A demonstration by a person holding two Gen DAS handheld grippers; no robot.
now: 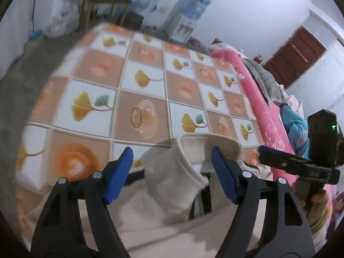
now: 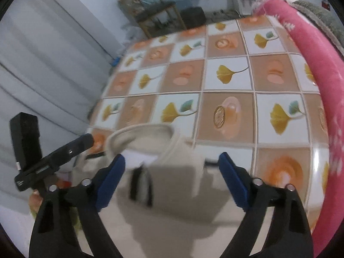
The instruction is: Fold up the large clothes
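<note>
Cream garment (image 1: pixel 172 178) spread on patterned bed cover (image 1: pixel 142 81), collar end up.
Above it, left gripper (image 1: pixel 172 172) and right gripper (image 2: pixel 172 176), both angled down, blue pads wide apart, gripping nothing. Beside: pink blanket (image 2: pixel 311 49). Blurred throughout; garment's lower part cut off by frame edge.

White walls, brown door (image 1: pixel 294 53), water dispenser (image 1: pixel 185 19), wooden rack (image 2: pixel 159 15).

Cream garment (image 1: pixel 172 182) blurred — lower part cut off below.
</note>
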